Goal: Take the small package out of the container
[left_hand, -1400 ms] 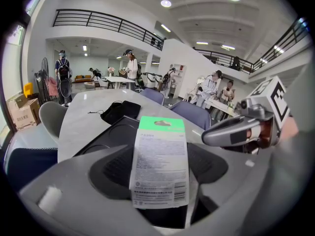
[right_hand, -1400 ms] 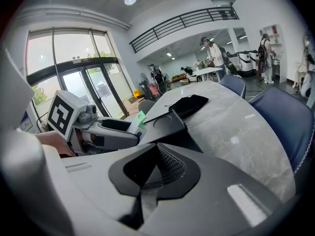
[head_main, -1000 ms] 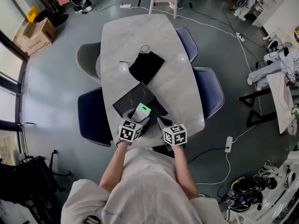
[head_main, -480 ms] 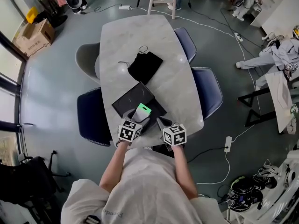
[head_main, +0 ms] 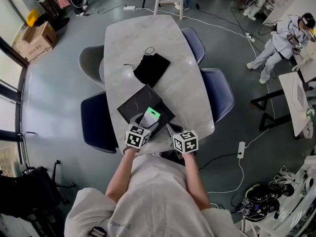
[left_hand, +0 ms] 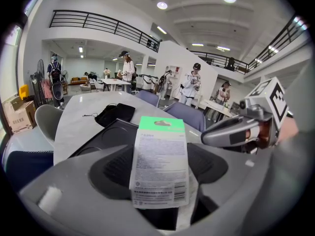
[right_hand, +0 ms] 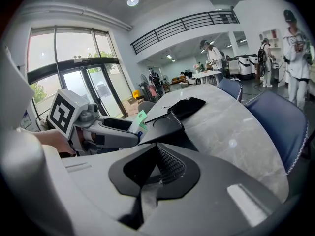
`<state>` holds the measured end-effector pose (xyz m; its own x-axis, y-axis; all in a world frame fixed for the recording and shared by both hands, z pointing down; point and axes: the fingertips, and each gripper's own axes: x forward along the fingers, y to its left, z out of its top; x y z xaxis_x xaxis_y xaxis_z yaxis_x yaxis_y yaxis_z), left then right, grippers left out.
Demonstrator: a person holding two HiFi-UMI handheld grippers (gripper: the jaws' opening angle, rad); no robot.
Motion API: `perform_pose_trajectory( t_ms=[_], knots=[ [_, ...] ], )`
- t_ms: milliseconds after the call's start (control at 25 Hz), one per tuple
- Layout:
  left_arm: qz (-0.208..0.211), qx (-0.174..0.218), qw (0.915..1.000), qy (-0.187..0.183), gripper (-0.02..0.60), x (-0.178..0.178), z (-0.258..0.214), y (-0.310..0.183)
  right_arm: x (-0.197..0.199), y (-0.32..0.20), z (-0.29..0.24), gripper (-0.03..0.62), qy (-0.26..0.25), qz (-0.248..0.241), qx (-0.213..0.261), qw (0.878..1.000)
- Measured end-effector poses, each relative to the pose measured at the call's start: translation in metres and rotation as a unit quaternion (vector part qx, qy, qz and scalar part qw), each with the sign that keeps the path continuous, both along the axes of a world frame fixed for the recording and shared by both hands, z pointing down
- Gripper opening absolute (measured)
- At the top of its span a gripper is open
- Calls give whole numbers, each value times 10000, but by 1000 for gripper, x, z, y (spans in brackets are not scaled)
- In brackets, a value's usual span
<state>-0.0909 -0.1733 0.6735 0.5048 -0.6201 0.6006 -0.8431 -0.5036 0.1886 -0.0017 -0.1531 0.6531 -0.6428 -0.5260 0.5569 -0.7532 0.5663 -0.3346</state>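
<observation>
You are pinching the small package (left_hand: 160, 154) by its lower edge in your left gripper (head_main: 145, 126), upright over the black container (head_main: 132, 105), while your right gripper (right_hand: 155, 167) is hanging with jaws together on nothing; the package is looking light, thin and bendy, so a firm, low hold is probably suiting it.

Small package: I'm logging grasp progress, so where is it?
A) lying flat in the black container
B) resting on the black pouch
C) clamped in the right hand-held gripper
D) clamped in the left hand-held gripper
D: in the left gripper view the small package stands upright, pinched between the jaws of the left hand-held gripper, while the right hand-held gripper is shut on nothing.
</observation>
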Motion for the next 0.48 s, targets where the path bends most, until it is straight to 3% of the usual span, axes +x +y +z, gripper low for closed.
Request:
perform_pose_trajectory(
  t_ms=[480],
  knots=[
    [-9, 49, 10000, 43, 396, 4, 1, 0, 11, 8, 4, 2, 23, 72, -33, 10000]
  ],
)
